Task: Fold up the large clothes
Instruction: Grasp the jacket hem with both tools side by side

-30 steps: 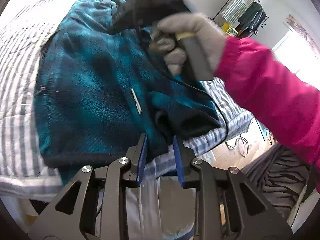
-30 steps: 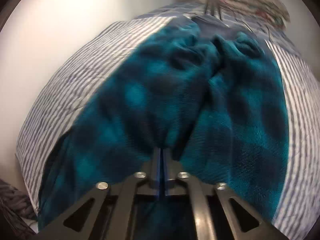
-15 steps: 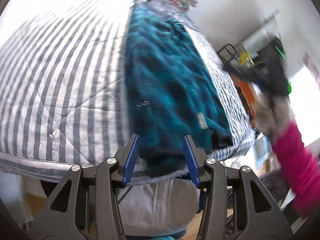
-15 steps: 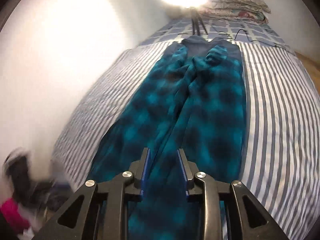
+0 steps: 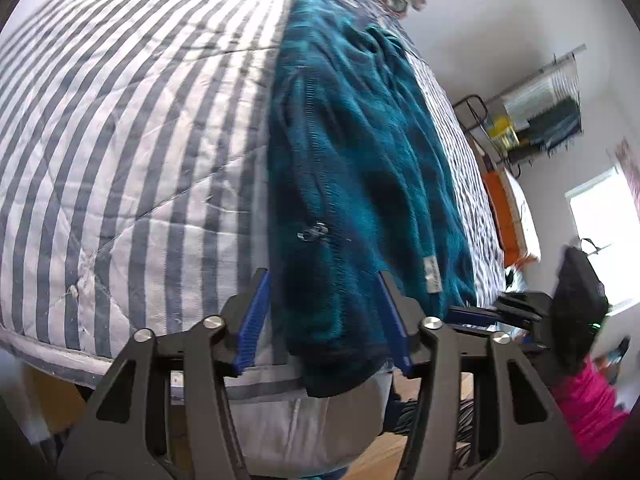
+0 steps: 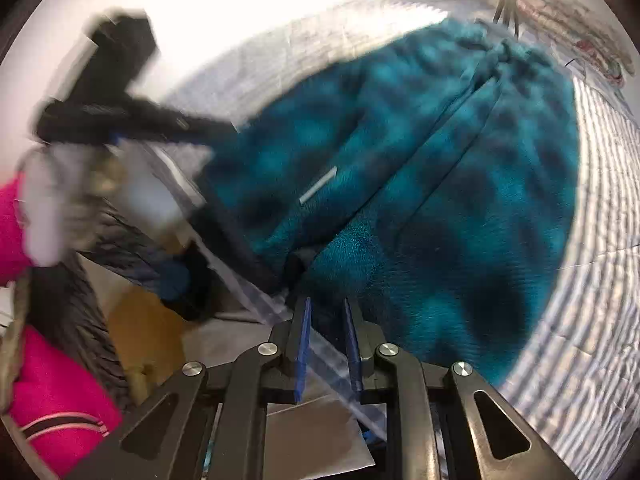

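Fleece jacket (image 5: 360, 152) in teal-and-black plaid lay stretched lengthwise on the bed (image 5: 132, 152), over its grey-and-white striped quilt, folded into a long narrow strip with its dark hem hanging just over the near edge. A zipper pull (image 5: 314, 234) and a small pale label (image 5: 431, 276) showed near that hem. In the left wrist view the left gripper (image 5: 326, 322) hovered above the hem, its blue pads spread and still widening; the cloth lay between them in the picture, but neither pad pressed on it. In the right wrist view the right gripper (image 6: 327, 346) was parted a little, with nothing pinched, near the jacket's near corner by the bed's edge. That view was blurred; at its left a gloved hand (image 6: 56, 200) in a pink sleeve (image 6: 48, 400) held the other gripper. A clothes rack (image 5: 536, 120) stood by the far right wall.
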`<action>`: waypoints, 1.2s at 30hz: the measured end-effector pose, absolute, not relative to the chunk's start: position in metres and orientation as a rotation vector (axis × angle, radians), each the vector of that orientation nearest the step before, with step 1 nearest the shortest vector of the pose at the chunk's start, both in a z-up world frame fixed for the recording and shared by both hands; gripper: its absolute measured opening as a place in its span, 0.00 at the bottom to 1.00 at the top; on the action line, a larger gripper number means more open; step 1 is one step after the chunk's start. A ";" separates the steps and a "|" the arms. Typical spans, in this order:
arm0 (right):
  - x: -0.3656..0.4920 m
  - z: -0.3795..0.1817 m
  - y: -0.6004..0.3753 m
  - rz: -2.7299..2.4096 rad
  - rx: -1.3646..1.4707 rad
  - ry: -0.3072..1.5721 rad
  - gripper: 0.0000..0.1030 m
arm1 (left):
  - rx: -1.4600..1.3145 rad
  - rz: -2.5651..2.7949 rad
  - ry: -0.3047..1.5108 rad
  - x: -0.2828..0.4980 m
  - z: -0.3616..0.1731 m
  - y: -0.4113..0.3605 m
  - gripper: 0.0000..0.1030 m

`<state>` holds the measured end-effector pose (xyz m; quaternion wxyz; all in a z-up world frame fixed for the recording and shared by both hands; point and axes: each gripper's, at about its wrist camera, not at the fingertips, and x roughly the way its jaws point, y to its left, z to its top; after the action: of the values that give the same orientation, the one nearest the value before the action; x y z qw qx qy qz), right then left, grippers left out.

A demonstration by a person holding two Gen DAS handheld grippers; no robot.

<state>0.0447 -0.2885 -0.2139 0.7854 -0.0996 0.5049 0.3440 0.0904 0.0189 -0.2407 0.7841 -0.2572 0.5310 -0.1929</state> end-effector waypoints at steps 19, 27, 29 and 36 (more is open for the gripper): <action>0.076 -0.275 -0.411 0.607 0.439 1.198 0.55 | -0.721 -0.588 1.263 0.093 -0.285 -0.002 0.53; 0.080 -0.279 -0.385 0.707 0.446 1.203 0.45 | -0.681 -0.594 1.272 0.092 -0.289 -0.017 0.35; 0.083 -0.281 -0.381 0.727 0.481 1.228 0.27 | -0.683 -0.595 1.277 0.093 -0.288 -0.018 0.28; 0.081 -0.271 -0.388 0.719 0.616 1.199 0.11 | -0.737 -0.630 1.229 0.094 -0.264 -0.027 0.19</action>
<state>0.0809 -0.3878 -0.2705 0.7222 0.2791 0.5427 0.3255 0.0942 -0.0268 -0.2639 0.7091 -0.3319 0.5535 -0.2839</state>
